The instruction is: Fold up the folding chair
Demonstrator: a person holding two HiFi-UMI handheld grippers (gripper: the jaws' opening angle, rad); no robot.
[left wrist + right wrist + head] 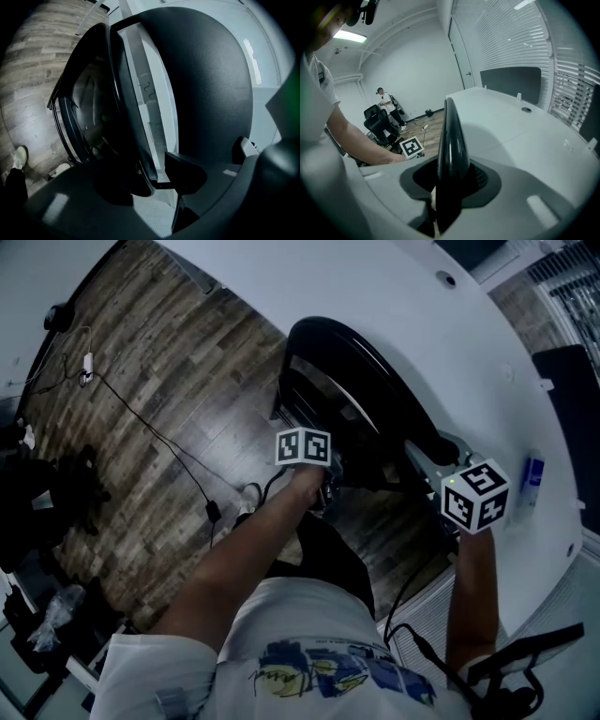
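Note:
The black folding chair (375, 381) stands against the white round table, its seat and backrest almost flat together. In the left gripper view the curved seat (89, 112) and padded backrest (206, 84) lie close side by side. My left gripper (328, 479) (157, 180) is open around the seat's lower rim, with a thin gap at the right pad (187, 173). My right gripper (441, 460) (450, 180) is shut on the top edge of the backrest (451, 140), which rises between both pads. The left gripper's marker cube (412, 146) shows just beyond.
The white table (394, 296) (525, 136) curves close behind the chair, with a small blue item (532, 474) on it. Cables (169, 442) trail over the wood floor. A floor grille (422, 615) lies under me. A person (384, 101) and an office chair (377, 122) stand far off.

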